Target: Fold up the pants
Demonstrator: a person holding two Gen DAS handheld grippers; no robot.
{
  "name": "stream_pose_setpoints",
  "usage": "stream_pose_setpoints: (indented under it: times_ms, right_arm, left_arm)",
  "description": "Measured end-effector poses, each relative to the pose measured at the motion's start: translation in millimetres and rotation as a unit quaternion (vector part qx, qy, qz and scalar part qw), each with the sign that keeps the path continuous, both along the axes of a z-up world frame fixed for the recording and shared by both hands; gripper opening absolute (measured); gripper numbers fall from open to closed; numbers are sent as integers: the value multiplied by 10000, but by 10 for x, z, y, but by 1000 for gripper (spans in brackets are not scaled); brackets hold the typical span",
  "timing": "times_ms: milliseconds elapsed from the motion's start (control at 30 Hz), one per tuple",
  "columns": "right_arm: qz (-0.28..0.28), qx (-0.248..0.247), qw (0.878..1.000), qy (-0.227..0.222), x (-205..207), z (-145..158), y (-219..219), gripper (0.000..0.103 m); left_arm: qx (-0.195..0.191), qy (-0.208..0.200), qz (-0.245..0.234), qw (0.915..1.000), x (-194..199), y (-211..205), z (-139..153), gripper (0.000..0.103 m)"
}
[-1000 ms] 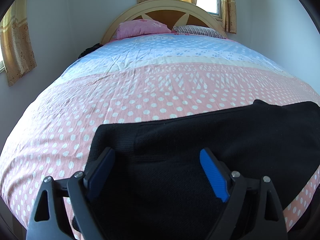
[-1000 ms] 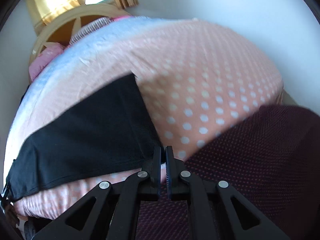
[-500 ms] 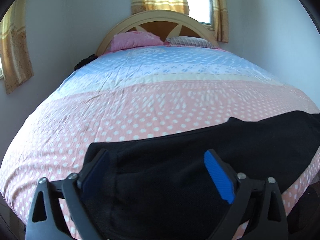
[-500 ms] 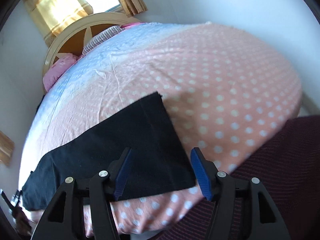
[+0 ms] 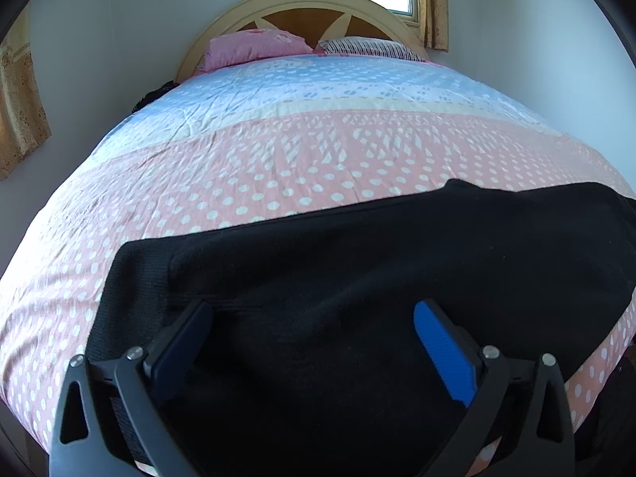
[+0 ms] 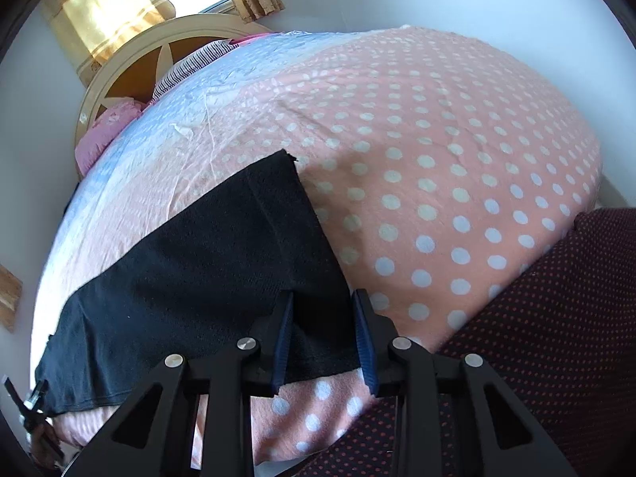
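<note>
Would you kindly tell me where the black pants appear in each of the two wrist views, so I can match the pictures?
Left wrist view: the black pants fill the lower middle and right, spread across the bed's near edge.
Right wrist view: the black pants run from the lower left up to the centre, hem end nearest the camera.
Shared landmark: the pink pillow against the headboard.

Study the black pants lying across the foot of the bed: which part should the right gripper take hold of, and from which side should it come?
Grip the near corner of the black pants at the hem end, coming from the bed's foot edge. That corner lies flat with two free edges meeting, and the right gripper, jaws just closing, already straddles it without visibly pinching.
</note>
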State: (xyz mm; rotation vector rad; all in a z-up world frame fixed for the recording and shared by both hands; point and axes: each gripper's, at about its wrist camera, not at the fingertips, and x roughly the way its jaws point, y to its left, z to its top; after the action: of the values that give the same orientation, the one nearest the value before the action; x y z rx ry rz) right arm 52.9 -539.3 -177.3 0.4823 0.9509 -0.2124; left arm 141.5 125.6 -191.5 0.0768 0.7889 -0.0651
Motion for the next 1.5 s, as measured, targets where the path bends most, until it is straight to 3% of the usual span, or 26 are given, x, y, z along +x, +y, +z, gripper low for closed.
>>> stream_pose_setpoints:
  times_ms: [333, 600, 933, 1200, 1500]
  right_arm:
    - [-154, 201, 9996, -103, 14, 32, 38, 16]
    - [155, -4, 9971, -740, -68, 580, 408, 15]
    - [936, -248, 9889, -1123, 42, 1076, 1194, 15]
    - [1536, -201, 9809, -1173, 174, 1119, 1816, 15]
    - [2392, -62, 9664, -940, 360, 887, 2620, 15]
  left_arm:
    - [-95, 66, 9, 9999, 41, 38, -13, 103]
    - [-148, 126, 83, 9998, 32, 32, 21, 103]
    - [-282, -73, -174, 9994, -105, -162, 190, 103]
    - [-341, -152, -363, 9986, -162, -267, 299, 103]
    - [-579, -151, -479, 9971, -185, -339, 347, 103]
